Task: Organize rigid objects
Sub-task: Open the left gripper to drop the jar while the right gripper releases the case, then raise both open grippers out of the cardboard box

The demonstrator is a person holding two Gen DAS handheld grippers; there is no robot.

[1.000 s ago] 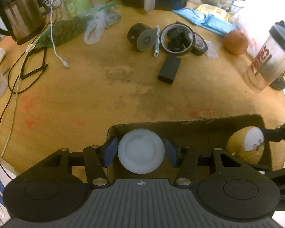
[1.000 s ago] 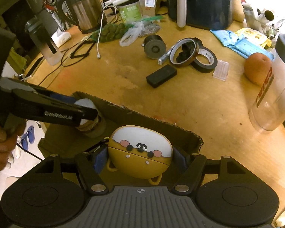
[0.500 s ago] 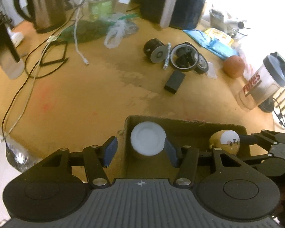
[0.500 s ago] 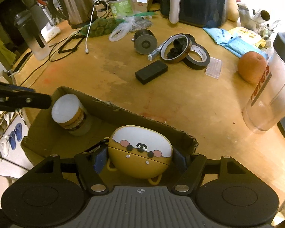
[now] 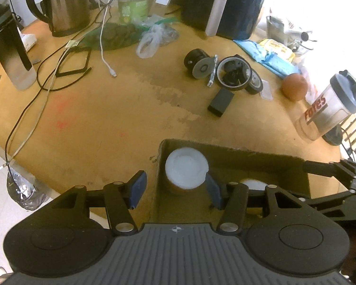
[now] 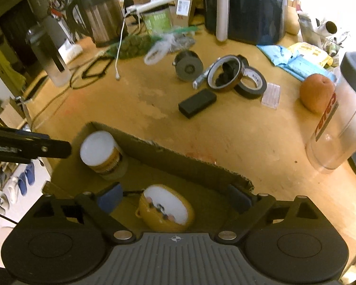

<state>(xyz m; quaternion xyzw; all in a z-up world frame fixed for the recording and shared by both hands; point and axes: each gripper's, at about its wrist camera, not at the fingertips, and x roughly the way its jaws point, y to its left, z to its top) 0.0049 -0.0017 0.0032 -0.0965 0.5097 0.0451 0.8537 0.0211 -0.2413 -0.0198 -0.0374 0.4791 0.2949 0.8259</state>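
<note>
Right gripper [image 6: 174, 199]: jaws opening, pads standing clear on both sides of the yellow case [image 6: 165, 207] — nothing pressed. The case, yellow with a white face panel, lies tilted on the floor of the cardboard box [image 6: 178, 159], near the box's near side, between the two blue pads but touching neither.

Left gripper [image 5: 175, 188]: jaws parted, holding nothing. Its one pad hangs outside the box's left wall, the other inside the box, just beside the white-lidded jar [image 5: 186, 169]; whether that pad touches the jar cannot be told. The jar stands upright in the far left corner of the box. In the right wrist view the same jar [image 6: 102, 154] shows a brown label under its white lid, and the left gripper's black finger [image 6: 30, 146] reaches in from the left edge, level with the jar and apart from it.

Beyond the box's far wall, on the wooden table [image 6: 130, 109] — a black block [image 6: 197, 103] lies nearest the box. Farther off from the box sit two tape rolls [image 6: 237, 77] leaning on each other, a dark spool [image 6: 188, 66] beside them, and a small clear ribbed piece [image 6: 270, 95]. To the right of the box, an orange [image 6: 316, 93] and a clear shaker bottle [image 6: 337, 128] with red lettering. Well beyond the box, at the table's far edge: a kettle [image 6: 99, 15], a green tub [image 6: 157, 20], a dark air fryer [image 6: 244, 7], white cables [image 6: 119, 47]
</note>
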